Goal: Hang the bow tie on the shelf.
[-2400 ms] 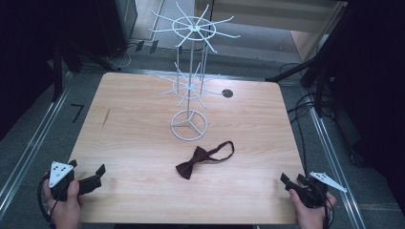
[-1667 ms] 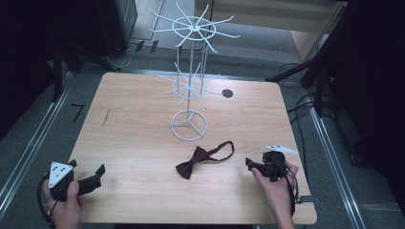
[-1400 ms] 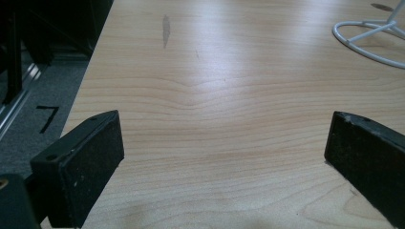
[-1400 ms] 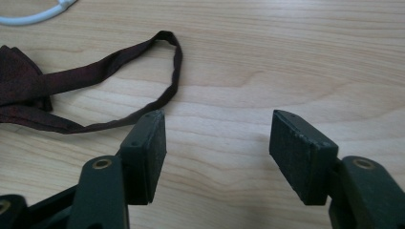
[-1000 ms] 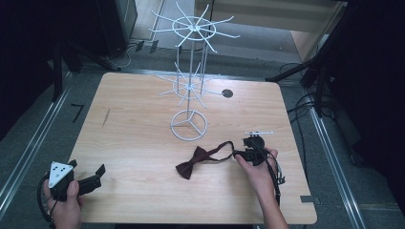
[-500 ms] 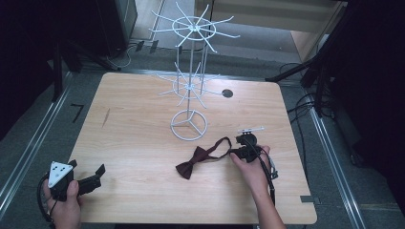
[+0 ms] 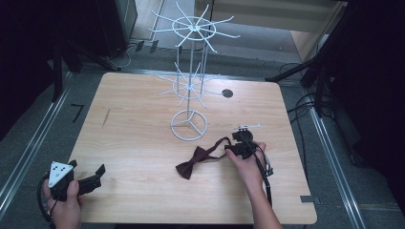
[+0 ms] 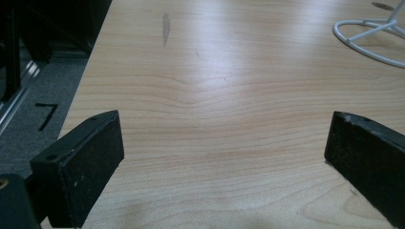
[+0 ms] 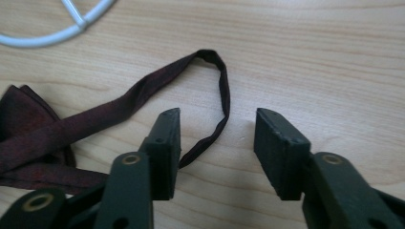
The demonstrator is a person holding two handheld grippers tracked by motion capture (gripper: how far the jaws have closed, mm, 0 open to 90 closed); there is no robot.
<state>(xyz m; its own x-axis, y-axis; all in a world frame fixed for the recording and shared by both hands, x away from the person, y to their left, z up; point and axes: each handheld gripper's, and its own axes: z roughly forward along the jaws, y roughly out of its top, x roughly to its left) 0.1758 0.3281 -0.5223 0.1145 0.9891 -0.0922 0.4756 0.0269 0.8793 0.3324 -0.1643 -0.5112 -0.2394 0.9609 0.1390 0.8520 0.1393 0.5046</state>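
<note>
A dark red bow tie (image 7: 191, 163) lies flat on the wooden table (image 7: 133, 119), in front of a white wire rack (image 7: 189, 71). Its thin strap (image 7: 220, 143) loops off to the right. My right gripper (image 7: 232, 148) is low over that loop and open. In the right gripper view the strap (image 9: 143, 93) curves between the two jaws of my right gripper (image 9: 217, 119), close to one jaw and untouched by the other. My left gripper (image 7: 98, 175) is held near the front left corner, open wide. Bare wood lies between the jaws of the left gripper (image 8: 224, 143).
The rack's ring base (image 7: 189, 125) stands at mid table, its wire arms spreading above; part of the ring base (image 8: 372, 33) appears in the left gripper view. A black round spot (image 7: 227, 93) sits behind it. Dark stands and cables (image 7: 305, 102) surround the table.
My right gripper has travelled from the front right corner forward and left to the bow tie's strap loop and come down around it. The left gripper and the bow tie have stayed put.
</note>
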